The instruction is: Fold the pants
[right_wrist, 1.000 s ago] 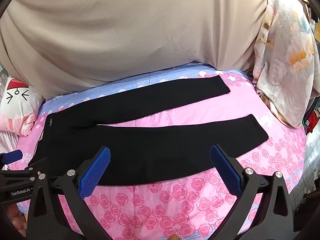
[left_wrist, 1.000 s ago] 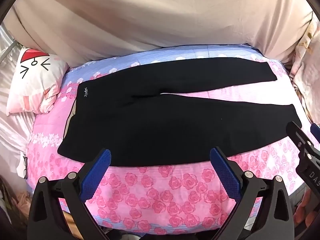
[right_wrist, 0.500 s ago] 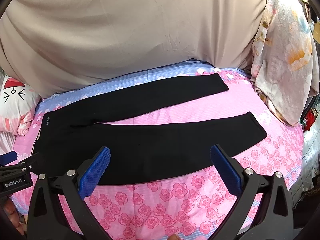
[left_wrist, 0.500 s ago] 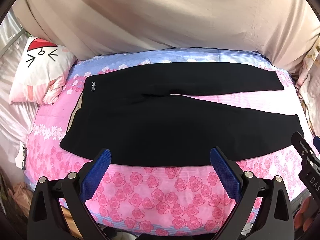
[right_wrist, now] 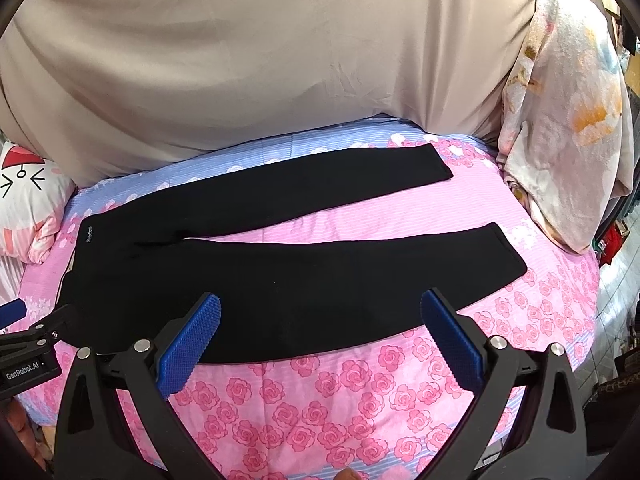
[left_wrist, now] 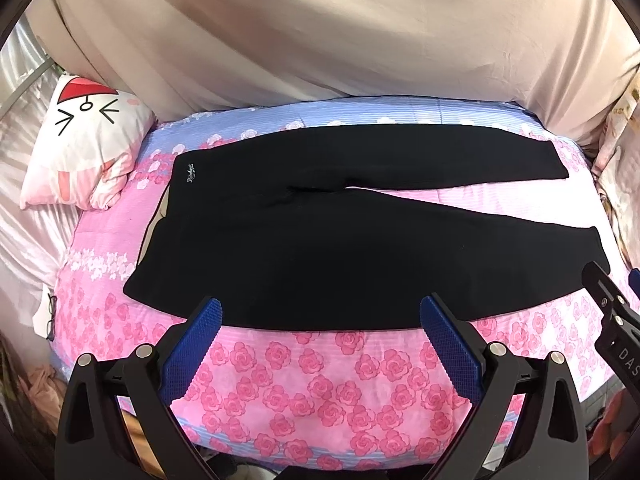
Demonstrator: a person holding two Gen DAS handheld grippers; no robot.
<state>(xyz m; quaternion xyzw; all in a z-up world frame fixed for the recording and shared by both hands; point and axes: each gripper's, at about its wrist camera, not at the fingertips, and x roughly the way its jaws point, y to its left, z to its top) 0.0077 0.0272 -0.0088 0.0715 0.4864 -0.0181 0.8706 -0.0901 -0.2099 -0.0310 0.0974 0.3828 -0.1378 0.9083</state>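
Note:
Black pants [left_wrist: 340, 236] lie flat on the pink rose bedspread [left_wrist: 320, 392], waistband to the left, both legs spread apart toward the right. In the right wrist view the same pants [right_wrist: 304, 280] show both leg ends at the right. My left gripper [left_wrist: 320, 308] hovers open over the near edge of the lower leg, below the hip. My right gripper [right_wrist: 320, 304] is open above the near leg's middle. Neither touches the cloth. The right gripper's body [left_wrist: 616, 320] shows at the edge of the left wrist view.
A white cartoon pillow [left_wrist: 80, 148] lies at the bed's left end. A beige sheet [left_wrist: 320, 32] hangs behind the bed. A floral quilt [right_wrist: 560, 120] is bunched at the right end. Eyeglasses [left_wrist: 50, 316] lie by the left edge.
Both grippers have drifted slightly, so the pants sit a little lower and further right in the left view. Both stay open and the pants have not moved.

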